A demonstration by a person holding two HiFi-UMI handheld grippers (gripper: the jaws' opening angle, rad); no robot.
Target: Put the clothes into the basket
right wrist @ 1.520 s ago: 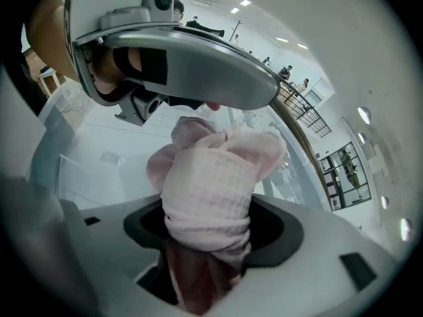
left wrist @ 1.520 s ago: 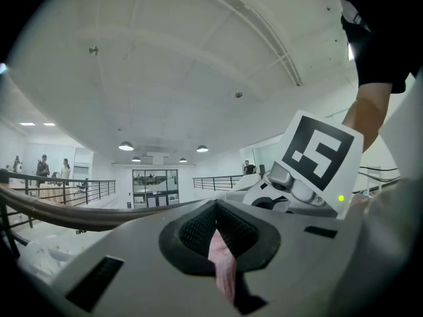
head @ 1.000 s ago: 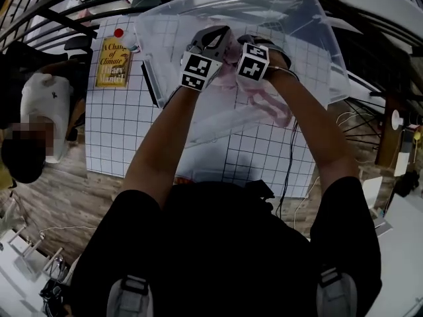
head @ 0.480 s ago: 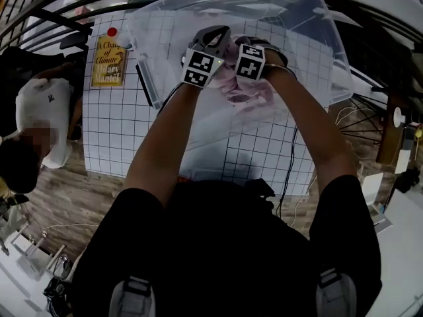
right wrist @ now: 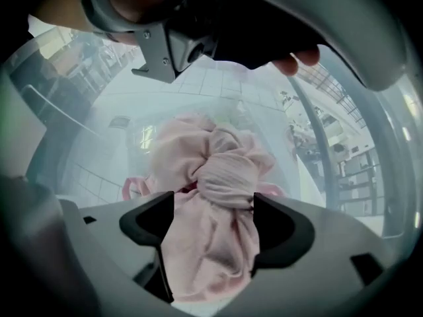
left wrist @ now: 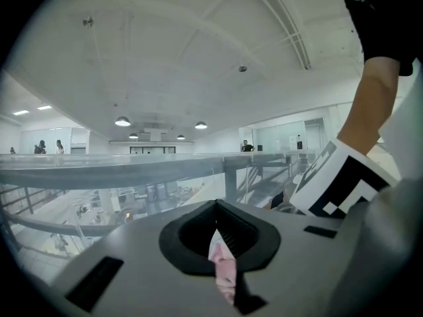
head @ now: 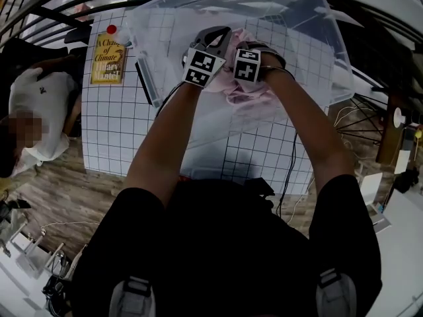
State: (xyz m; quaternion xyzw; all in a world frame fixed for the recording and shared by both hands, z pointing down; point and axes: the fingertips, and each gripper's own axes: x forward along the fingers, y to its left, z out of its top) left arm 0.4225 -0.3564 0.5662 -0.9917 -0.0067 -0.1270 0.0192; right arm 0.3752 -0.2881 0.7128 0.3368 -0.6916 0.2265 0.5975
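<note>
A clear plastic basket (head: 317, 18) lies on the grid-patterned table (head: 119, 131). Both grippers hang side by side over it. A pink garment (head: 248, 91) bunches up under them inside the basket. My left gripper (head: 213, 37) points upward and is shut on a thin fold of the pink garment (left wrist: 225, 269). My right gripper (head: 254, 46) looks down into the basket wall (right wrist: 92, 144). Its jaws are opening, and a thick wad of the pink garment (right wrist: 218, 177) still fills the gap and touches both pads (right wrist: 149, 220).
A yellow book (head: 108, 58) and a red-capped bottle (head: 111, 30) lie left of the basket, with a dark flat object (head: 147, 81) beside it. A seated person (head: 33, 111) is at the far left. A cable (head: 287, 170) runs off the table's near edge.
The pink garment, which trailed down to the right a second ago, is now gathered in a bunch under the grippers. Both grippers have shifted slightly closer together.
</note>
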